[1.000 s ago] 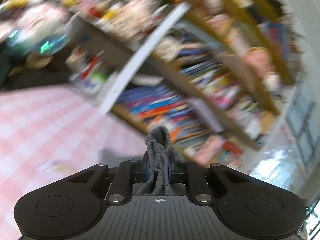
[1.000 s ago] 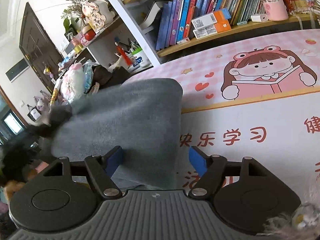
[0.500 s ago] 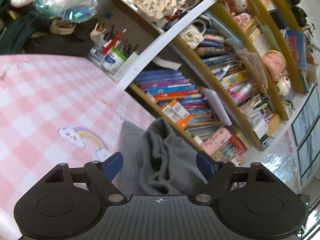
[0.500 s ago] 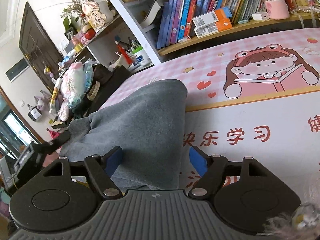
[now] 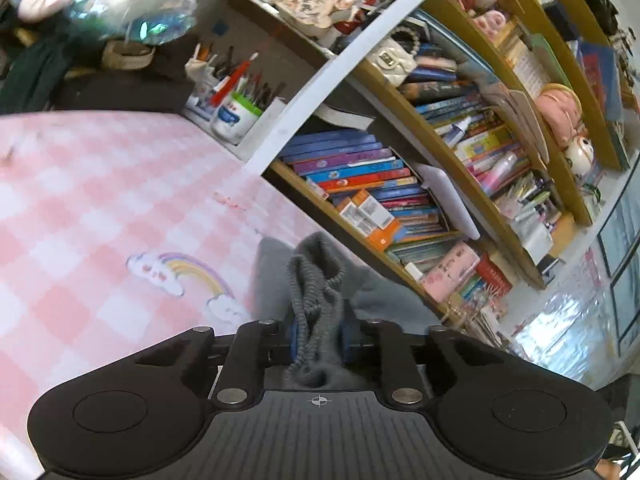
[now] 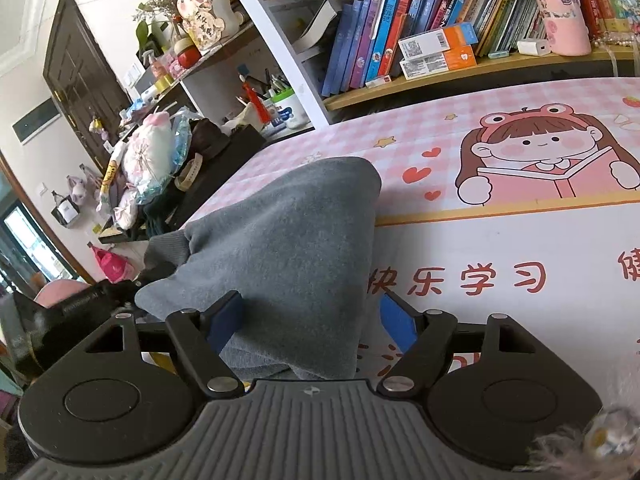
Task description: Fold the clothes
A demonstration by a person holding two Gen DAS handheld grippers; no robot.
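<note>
Two claws in play. Left claw [image 5: 318, 338] is pinched tight on the ribbed hem [image 5: 316, 292] of the grey sweater [image 6: 288, 248], knit bunched up between the blue pads [image 5: 295, 338]. Right claw [image 6: 310, 320] is spread wide, fingers either side of the sweater's near end, not gripping; the cloth sits loose between the blue pads [image 6: 226, 318].

Sweater lies on the pink checked table cover [image 5: 80, 184], folded into a rough wedge. Its far rounded corner points toward the cartoon girl print [image 6: 536, 160], which lies just beyond the sweater to the right. The red lettering [image 6: 460, 280] is on the cover just right of the sweater. Bookshelf [image 6: 420, 40] is behind the sweater at the table's back edge, pen cup [image 5: 236, 114] at the shelf's left end.

Handling guess: soft, light, limp knit, will sag and stretch, not slippery, not fragile. Best taken at the ribbed hem or a folded corner, where the layers are thick; a single-layer pinch would likely drag the fold apart.
</note>
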